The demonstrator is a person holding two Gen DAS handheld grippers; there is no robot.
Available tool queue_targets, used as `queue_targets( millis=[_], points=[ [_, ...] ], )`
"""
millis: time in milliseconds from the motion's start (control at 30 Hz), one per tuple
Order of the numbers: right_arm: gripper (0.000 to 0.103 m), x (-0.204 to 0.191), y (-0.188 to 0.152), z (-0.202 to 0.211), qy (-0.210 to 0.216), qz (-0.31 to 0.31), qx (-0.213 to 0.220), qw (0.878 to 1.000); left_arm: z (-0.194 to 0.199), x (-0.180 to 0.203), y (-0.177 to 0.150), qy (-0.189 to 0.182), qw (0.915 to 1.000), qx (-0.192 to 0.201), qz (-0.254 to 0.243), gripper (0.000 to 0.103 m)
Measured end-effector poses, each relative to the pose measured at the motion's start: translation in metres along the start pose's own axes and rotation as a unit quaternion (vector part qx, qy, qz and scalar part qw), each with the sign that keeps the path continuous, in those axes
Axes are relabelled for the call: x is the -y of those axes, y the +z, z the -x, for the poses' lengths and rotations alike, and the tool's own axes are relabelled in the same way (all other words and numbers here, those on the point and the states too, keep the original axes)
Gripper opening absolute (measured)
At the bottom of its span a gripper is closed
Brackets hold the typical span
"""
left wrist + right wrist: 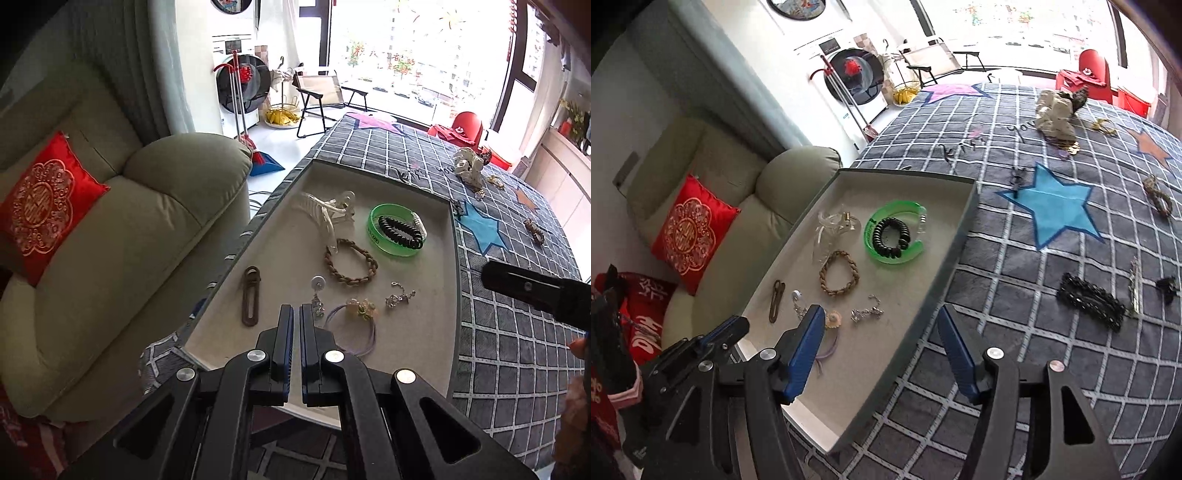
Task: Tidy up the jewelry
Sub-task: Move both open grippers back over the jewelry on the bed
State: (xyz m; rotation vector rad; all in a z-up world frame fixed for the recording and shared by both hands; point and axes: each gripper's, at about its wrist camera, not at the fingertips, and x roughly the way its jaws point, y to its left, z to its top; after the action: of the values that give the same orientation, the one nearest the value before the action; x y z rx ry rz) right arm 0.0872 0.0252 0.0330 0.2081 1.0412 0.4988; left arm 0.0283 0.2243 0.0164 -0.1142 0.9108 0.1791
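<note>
Tray [960, 221]: lying on the checked cloth [1015, 332] of the bench, at its edge beside the sofa [110, 240].
Already in tray: holding a green bangle [376, 225] with a black coil tie [400, 230] inside it, a clear claw clip [328, 210], a braided bracelet [351, 264], a brown slide clip [251, 295], a silver chain piece [399, 297], a dangling earring [317, 291] and a lilac hair tie with flower [354, 321].
Still outside: lying well apart on the cloth are a black beaded barrette [1091, 301], a small black clip [1167, 286], a thin silver pin [1134, 282], a patterned hair band [1158, 195], a dark clip [1017, 179] by the blue star, and a pale scrunchie heap [1054, 114] with gold bits nearby.
Left tool [296, 314]: hovering over the tray's near end, clenched, nothing between the pads.
Right tool [882, 332]: spread wide, grasping nothing, straddling the tray's right wall.
Progress: looking roughly half done; several loose pieces remaining to be carried over.
</note>
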Motion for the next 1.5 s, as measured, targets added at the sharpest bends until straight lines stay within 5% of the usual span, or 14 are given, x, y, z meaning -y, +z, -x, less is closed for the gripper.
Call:
queue_targets(
  millis=[400, 433, 467, 500, 1000, 1233, 1500],
  points=[
    [0.075, 0.018, -0.011, 0.024, 0.015, -0.012, 0.016, 1.0, 0.007, 0.008, 0.001, 0.006, 1.0, 0.001, -0.001, 0.01],
    [0.078, 0.022, -0.012, 0.026, 0.016, -0.015, 0.018, 1.0, 0.007, 0.01, 0.001, 0.007, 1.0, 0.0, -0.003, 0.028],
    [0.081, 0.026, -0.014, 0.028, 0.016, -0.018, 0.019, 1.0, 0.008, 0.012, 0.001, 0.01, 0.9999, 0.001, -0.002, 0.095],
    [0.082, 0.029, -0.014, 0.03, 0.016, -0.021, 0.022, 0.999, 0.011, 0.011, 0.001, 0.017, 0.9998, 0.009, 0.002, 0.101],
    [0.087, 0.106, -0.045, 0.067, 0.007, -0.086, 0.046, 0.995, 0.025, 0.076, 0.001, 0.025, 0.998, 0.037, -0.044, 0.103],
    [0.088, 0.156, -0.068, 0.094, -0.021, -0.124, 0.066, 0.99, 0.025, 0.127, 0.0, -0.021, 0.9966, 0.028, -0.074, 0.103],
    [0.088, 0.216, -0.09, 0.12, -0.111, -0.16, 0.062, 0.979, 0.01, 0.194, -0.007, -0.077, 0.9895, 0.005, -0.122, 0.103]
  ],
)
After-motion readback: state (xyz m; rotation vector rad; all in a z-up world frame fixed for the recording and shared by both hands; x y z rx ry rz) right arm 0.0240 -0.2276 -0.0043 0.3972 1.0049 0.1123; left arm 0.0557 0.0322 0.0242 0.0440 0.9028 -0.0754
